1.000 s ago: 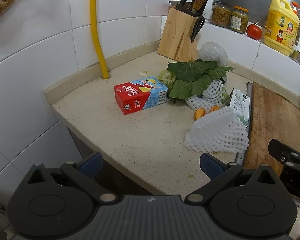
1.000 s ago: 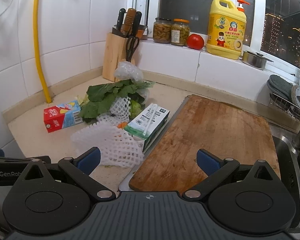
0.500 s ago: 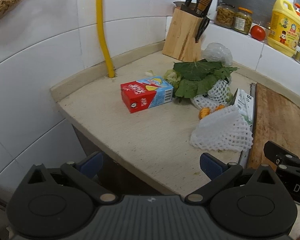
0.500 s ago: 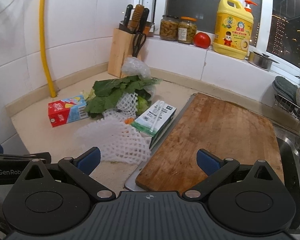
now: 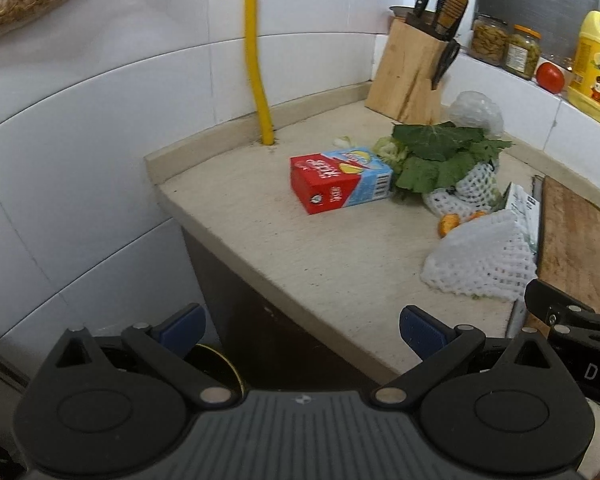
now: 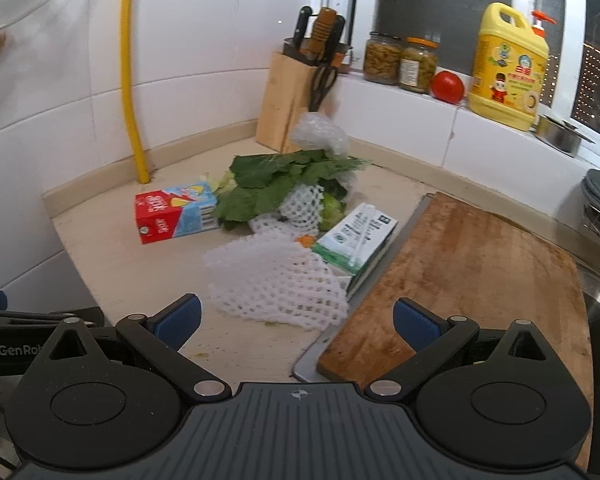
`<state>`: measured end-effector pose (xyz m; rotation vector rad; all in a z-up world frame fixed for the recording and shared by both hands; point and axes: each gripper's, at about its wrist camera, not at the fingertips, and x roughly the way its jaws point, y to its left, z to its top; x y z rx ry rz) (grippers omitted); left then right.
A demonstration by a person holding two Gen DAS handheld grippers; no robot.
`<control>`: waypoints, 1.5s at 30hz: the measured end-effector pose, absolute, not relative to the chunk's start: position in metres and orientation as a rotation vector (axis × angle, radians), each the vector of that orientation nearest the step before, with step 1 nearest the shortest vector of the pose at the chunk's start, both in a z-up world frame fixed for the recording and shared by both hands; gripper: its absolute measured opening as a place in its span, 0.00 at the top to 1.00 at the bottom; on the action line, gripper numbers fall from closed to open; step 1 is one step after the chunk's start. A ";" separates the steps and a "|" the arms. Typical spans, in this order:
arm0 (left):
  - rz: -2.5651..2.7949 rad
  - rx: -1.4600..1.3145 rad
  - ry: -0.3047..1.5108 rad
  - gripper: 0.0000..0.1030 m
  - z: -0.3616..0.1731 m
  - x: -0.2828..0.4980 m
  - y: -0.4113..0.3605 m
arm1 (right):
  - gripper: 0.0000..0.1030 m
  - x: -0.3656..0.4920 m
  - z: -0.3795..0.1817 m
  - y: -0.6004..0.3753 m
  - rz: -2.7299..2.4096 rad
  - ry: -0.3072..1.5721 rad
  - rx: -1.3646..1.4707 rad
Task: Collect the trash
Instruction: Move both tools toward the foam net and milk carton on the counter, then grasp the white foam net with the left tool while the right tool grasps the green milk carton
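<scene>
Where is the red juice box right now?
The red juice box lies on its side on the counter, left of the green leaves and in front of the yellow pipe. It appears in both wrist views.

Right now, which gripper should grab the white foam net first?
Probably the right gripper. The white foam net lies just ahead between its open fingers. The left gripper, also open, hangs off the counter edge, with the net off to its right side.

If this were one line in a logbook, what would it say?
left gripper: open, empty | right gripper: open, empty | trash on counter: red carton, foam net, green-white carton, leaves | nothing collected yet
</scene>
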<state>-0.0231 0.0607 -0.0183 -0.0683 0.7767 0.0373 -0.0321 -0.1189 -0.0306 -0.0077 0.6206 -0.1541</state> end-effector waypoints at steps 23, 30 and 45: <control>0.102 -0.112 0.892 0.04 -0.048 -0.021 0.083 | 0.00 -0.017 -0.052 -0.094 -0.089 0.722 -0.044; 0.150 -0.131 0.871 0.04 -0.043 -0.008 0.079 | 0.00 0.002 -0.049 -0.100 -0.039 0.715 -0.060; 0.237 -0.132 0.861 0.05 -0.048 0.016 0.056 | 0.00 0.041 -0.054 -0.123 0.075 0.743 -0.095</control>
